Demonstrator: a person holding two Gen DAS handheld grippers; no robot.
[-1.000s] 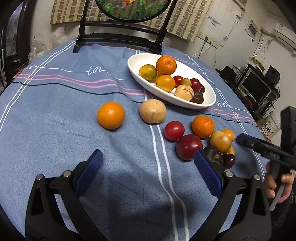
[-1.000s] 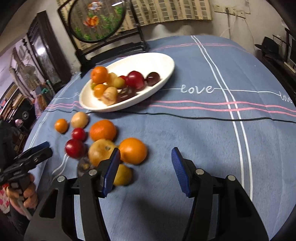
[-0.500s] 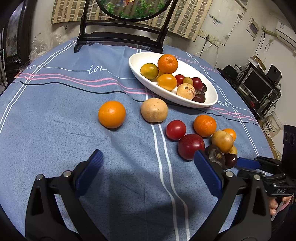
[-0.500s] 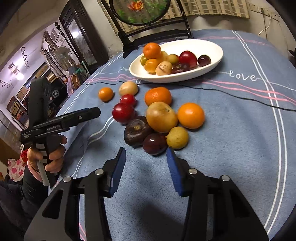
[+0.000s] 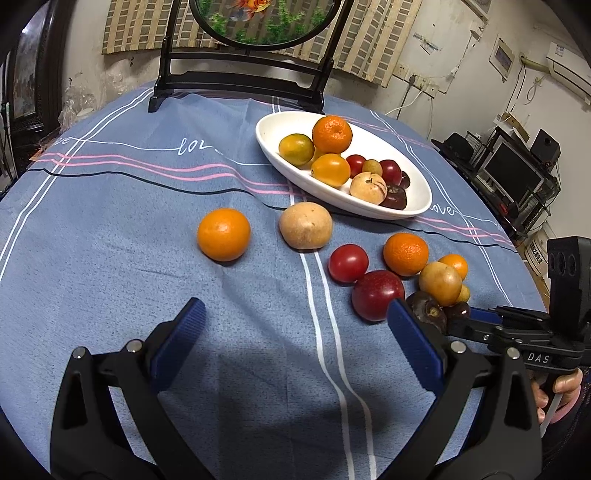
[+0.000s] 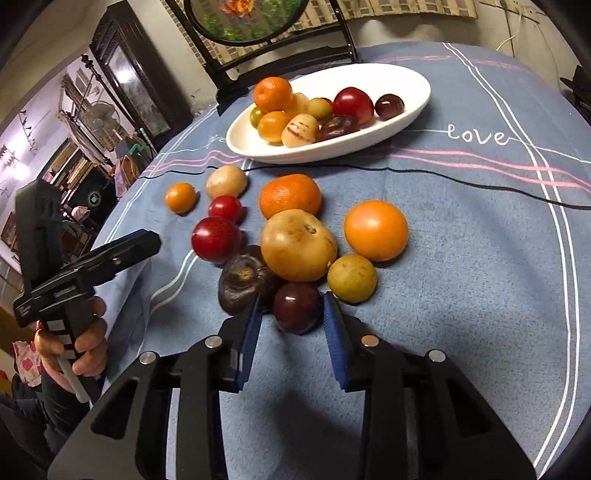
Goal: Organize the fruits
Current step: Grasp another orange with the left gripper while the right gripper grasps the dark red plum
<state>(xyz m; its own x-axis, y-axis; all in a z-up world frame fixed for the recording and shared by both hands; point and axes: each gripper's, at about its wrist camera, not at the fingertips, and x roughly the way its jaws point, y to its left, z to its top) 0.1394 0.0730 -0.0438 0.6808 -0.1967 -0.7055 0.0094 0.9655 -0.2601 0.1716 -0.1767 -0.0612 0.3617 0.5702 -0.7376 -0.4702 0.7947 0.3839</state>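
A white oval dish (image 5: 421,184) (image 6: 410,92) holds several fruits at the far side of the blue cloth. Loose fruits lie in front of it: an orange (image 5: 224,234), a tan round fruit (image 5: 305,225), a red tomato (image 5: 348,263), a red plum (image 5: 377,294). My right gripper (image 6: 291,310) is open, its jaws on either side of a small dark plum (image 6: 297,307), not closed on it. Beside that plum lie a dark wrinkled fruit (image 6: 243,278), a large yellow fruit (image 6: 298,244) and a small yellow-green fruit (image 6: 351,278). My left gripper (image 5: 295,321) is wide open and empty above bare cloth.
A black stand with a round fish picture (image 5: 258,22) stands behind the dish. The right gripper shows at the right edge of the left wrist view (image 5: 517,332); the left gripper shows at the left of the right wrist view (image 6: 85,266). Shelves and screens stand past the table's right edge.
My right gripper has swung left, moved forward to the fruit cluster and narrowed, so its jaws now flank the small dark plum. The left gripper has barely moved.
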